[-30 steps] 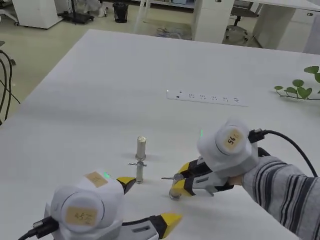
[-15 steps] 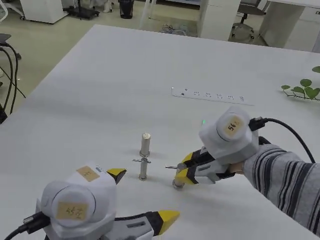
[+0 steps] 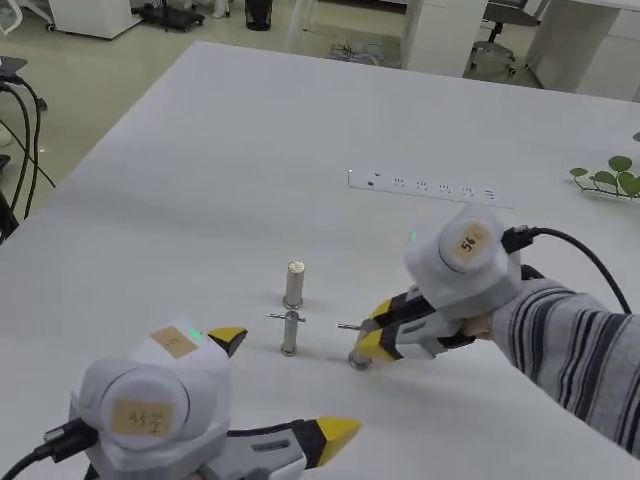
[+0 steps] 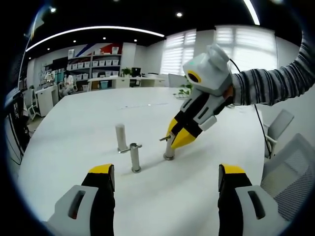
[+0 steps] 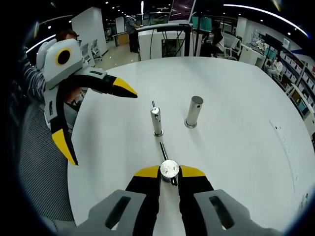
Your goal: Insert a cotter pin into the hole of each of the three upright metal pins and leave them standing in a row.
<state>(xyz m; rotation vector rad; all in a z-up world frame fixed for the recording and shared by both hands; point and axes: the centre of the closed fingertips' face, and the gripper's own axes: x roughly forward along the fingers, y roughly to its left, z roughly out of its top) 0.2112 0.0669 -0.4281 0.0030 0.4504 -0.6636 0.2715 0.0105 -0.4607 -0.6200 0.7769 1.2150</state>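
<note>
Three metal pins stand on the white table point(image 3: 200, 180). The far pin point(image 3: 293, 285) point(image 5: 193, 111) is bare. The middle pin point(image 3: 290, 333) point(image 4: 134, 157) point(image 5: 156, 120) has a cotter pin across its top. My right gripper point(image 3: 373, 337) point(image 5: 170, 173) is shut on the head of the third pin point(image 3: 360, 357) point(image 4: 169, 150), which rests on the table to the right of the middle pin with a cotter pin point(image 5: 162, 147) sticking out of it. My left gripper point(image 3: 282, 385) point(image 4: 166, 169) hovers open and empty in front of the pins.
A white power strip point(image 3: 425, 188) lies farther back on the table. A green plant point(image 3: 610, 172) reaches in at the right edge. A striped sleeve point(image 3: 570, 350) follows the right gripper. Office furniture stands beyond the table's far edge.
The head camera has shifted. My right gripper has brought its pin more upright and slightly closer in line with the other two. The left gripper stays open and low.
</note>
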